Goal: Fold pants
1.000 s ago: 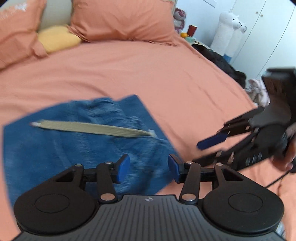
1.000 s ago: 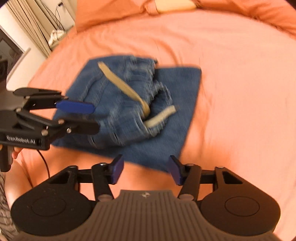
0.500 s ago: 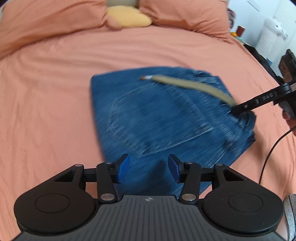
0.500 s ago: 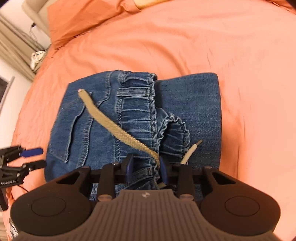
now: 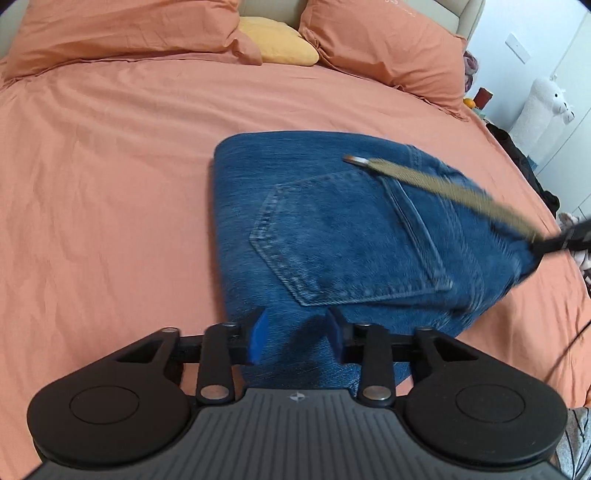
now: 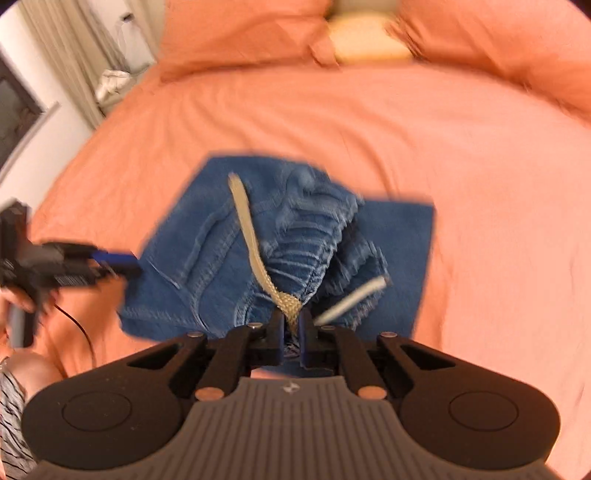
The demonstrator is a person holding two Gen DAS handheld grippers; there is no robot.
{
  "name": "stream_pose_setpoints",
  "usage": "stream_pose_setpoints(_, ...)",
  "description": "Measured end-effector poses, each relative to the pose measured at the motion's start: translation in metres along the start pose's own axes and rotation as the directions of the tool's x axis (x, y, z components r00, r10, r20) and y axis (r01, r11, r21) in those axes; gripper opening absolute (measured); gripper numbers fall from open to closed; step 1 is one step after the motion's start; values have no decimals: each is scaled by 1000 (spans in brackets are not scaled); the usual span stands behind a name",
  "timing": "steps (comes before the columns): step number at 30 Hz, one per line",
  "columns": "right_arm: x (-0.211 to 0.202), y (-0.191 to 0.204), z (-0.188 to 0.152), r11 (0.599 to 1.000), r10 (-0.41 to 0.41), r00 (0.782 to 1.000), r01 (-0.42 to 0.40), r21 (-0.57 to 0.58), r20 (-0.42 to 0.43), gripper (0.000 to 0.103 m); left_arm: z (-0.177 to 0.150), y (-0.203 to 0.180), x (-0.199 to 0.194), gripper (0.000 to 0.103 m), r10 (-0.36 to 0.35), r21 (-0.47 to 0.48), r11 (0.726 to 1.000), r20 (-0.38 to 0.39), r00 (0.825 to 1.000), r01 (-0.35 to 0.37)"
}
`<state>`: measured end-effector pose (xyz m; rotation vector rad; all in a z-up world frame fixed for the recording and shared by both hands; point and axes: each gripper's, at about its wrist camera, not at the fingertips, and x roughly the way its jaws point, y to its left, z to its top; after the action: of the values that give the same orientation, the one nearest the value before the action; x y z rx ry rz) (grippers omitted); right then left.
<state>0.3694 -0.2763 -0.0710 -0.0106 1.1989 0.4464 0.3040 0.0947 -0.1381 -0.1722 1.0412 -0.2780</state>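
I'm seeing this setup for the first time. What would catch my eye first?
The folded blue denim pants lying mid-bed on the salmon-orange bedsheet. Next, the flat tan woven drawstring running across them into the right gripper, whose jaws have just been closing and now pinch it. The left gripper straddles the pants' near edge.

Motion-blurred pants [image 6: 207, 258], drawstring [image 5: 443, 188] end hidden between pads, right hand-held gripper [image 5: 565, 242] cut off

Orange bed [image 5: 110, 177], yellow cushion [image 5: 280, 42] btwn orange pillows [image 5: 122, 29]; white llama plush [image 5: 543, 107]
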Motion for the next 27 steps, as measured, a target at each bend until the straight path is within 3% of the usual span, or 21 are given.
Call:
stream_pose_setpoints(5, 40, -26, -32, 995, -13, 998, 18, 99, -55, 2, 12, -7, 2, 36, 12, 6, 1000, 9, 1000, -12)
stream_pose_setpoints(8, 60, -29, -40, 995, -36, 997, 42, 93, -68, 2, 21, -11, 10, 36, 29, 9, 1000, 10, 1000, -29)
stream_pose_setpoints(15, 84, -27, -32, 994, -49, 994, 58, 89, -100, 4, 15, -11, 59, 34, 91, 31, 996, -110, 990, -88)
stream_pose_setpoints(18, 76, -25, -25, 995, -47, 995, 54, 89, -84, 14, 12, -9, 68, 34, 99, 31, 995, -136, 986, -95)
stream_pose_setpoints(22, 58, -30, -6, 992, -10, 1000, 11, 127, -1, 44, 16, -6, 70, 34, 91, 48, 995, -164, 982, -84)
stream_pose_setpoints(27, 63, -52, 22, 963, 50, 995, -73, 258, 91, 47, 20, -12, 74, 34, 118, 86, 991, -192, 974, -103)
